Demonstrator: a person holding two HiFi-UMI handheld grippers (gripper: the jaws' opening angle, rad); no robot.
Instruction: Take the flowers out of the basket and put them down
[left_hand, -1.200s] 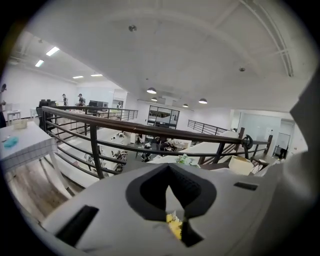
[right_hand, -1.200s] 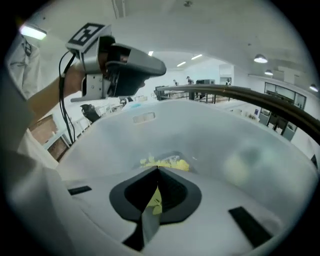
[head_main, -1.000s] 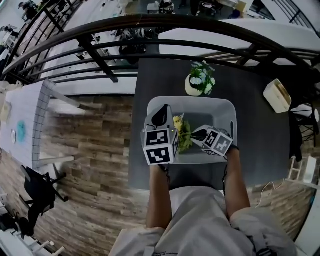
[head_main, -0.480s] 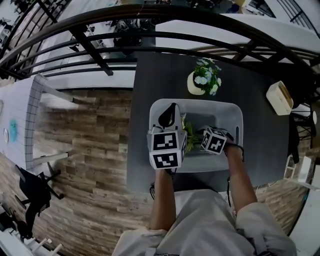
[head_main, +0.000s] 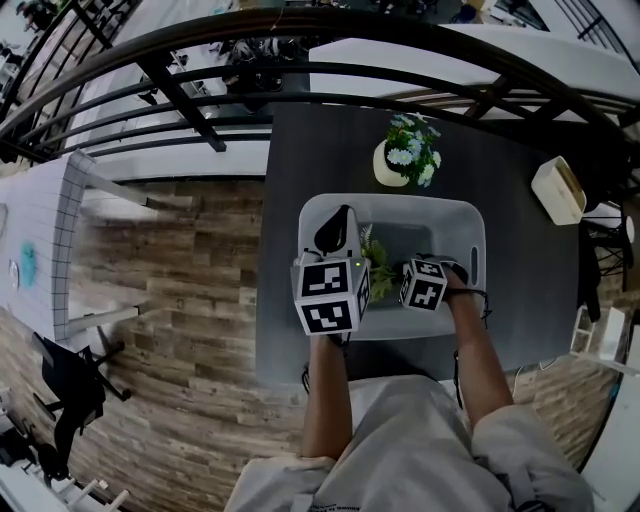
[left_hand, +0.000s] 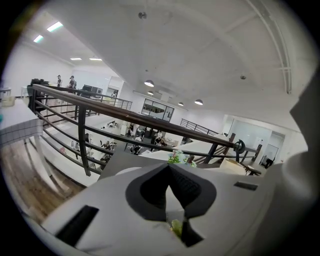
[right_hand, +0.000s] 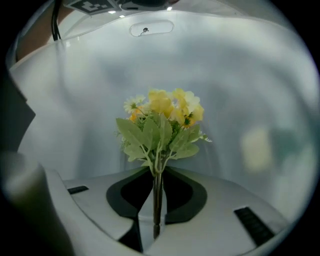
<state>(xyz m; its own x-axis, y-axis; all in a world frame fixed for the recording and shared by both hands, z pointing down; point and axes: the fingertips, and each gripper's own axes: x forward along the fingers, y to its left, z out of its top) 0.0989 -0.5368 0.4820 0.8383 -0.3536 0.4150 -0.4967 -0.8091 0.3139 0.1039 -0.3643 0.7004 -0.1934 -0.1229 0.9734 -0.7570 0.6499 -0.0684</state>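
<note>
A small bunch of yellow flowers (right_hand: 162, 120) with green leaves lies inside the grey basket (head_main: 400, 203) on the dark table. My right gripper (right_hand: 157, 172) points steeply down into the basket. Its jaws have just been closing and now pinch the thin stem (right_hand: 157, 200), with the blooms standing out beyond the tips. In the head view the flowers (head_main: 377, 262) show between the two marker cubes, next to the right gripper (head_main: 410, 272). My left gripper (head_main: 340, 228) hovers over the basket's left side. Its jaws (left_hand: 169, 169) are shut and hold nothing that I can see.
A white pot of blue and white flowers (head_main: 405, 158) stands on the table beyond the basket. A white box (head_main: 558, 190) sits at the table's right edge. A dark railing (head_main: 300, 60) runs behind the table, and wooden floor lies to the left.
The right gripper has dropped lower into the basket and shifted a little left, onto the flowers. The left gripper has hardly moved.
</note>
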